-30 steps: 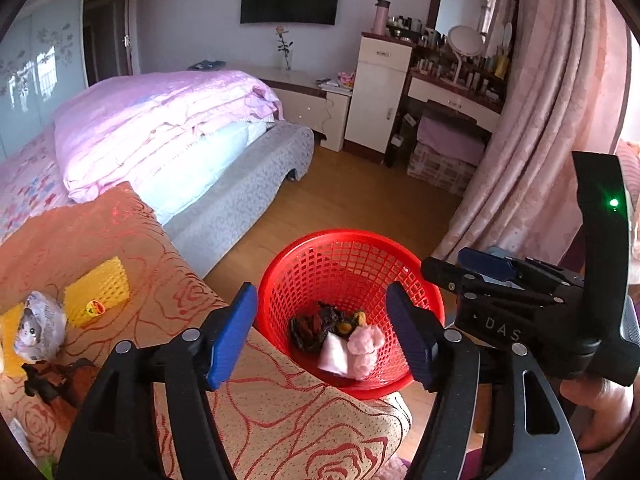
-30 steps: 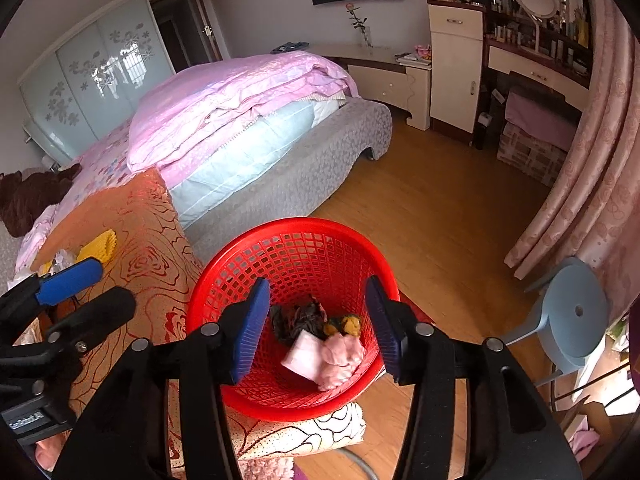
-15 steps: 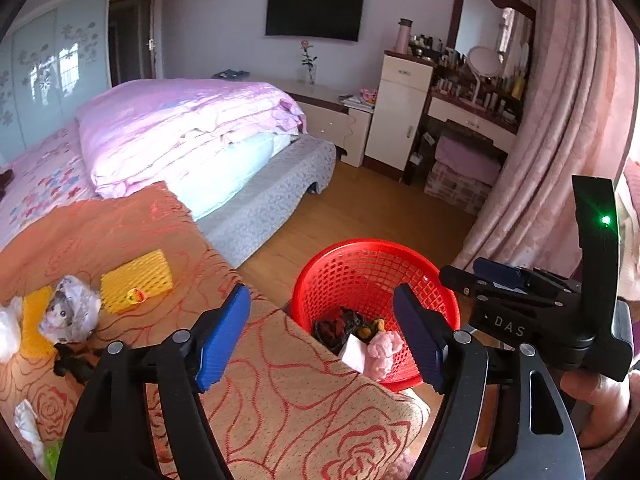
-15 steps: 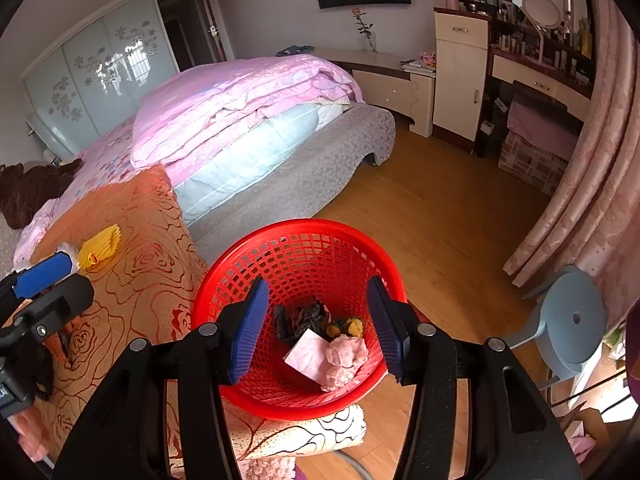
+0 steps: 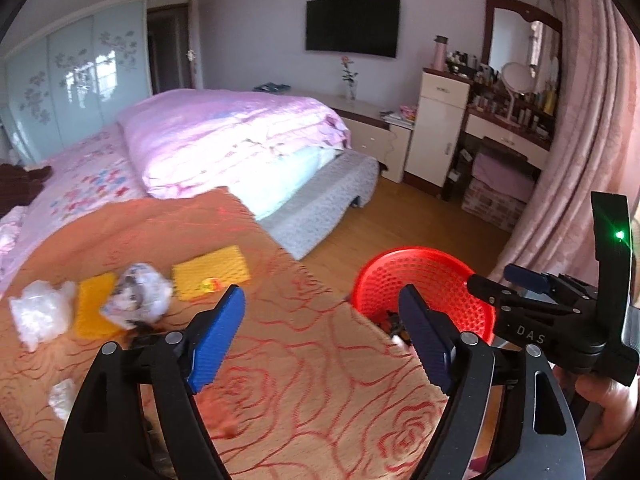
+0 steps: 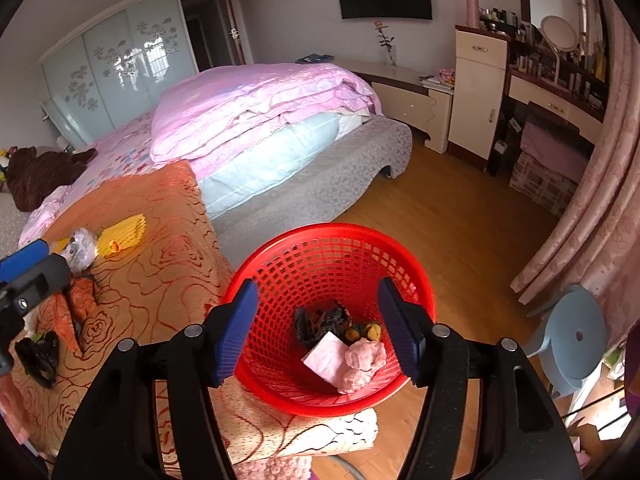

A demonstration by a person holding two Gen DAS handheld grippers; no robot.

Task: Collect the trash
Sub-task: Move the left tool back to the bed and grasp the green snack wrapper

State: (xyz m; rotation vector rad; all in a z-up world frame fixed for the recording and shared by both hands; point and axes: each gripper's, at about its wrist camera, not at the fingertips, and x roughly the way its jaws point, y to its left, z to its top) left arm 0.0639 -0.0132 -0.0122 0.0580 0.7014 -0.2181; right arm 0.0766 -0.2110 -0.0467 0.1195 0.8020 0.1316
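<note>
A red mesh basket (image 6: 320, 256) (image 5: 440, 276) stands by the corner of an orange rose-patterned blanket (image 5: 280, 352). It holds pink paper, a pink wad (image 6: 362, 360) and dark and yellow scraps. My right gripper (image 6: 318, 330) is open and empty above the basket. My left gripper (image 5: 322, 338) is open and empty over the blanket. On the blanket lie a crumpled printed wrapper (image 5: 138, 294) (image 6: 80, 250), yellow packets (image 5: 210, 272), white plastic (image 5: 36, 314) and dark scraps (image 6: 38, 356).
A bed with a pink quilt (image 5: 232, 136) lies behind the blanket. Wooden floor (image 6: 448, 208) surrounds the basket. A blue stool (image 6: 572, 336) stands at right by pink curtains (image 6: 600, 208). A white cabinet (image 5: 436, 128) and dresser stand at the back wall.
My left gripper swung left from the basket to over the blanket, bringing the wrappers into view. My right gripper rose slightly above the basket and stayed open.
</note>
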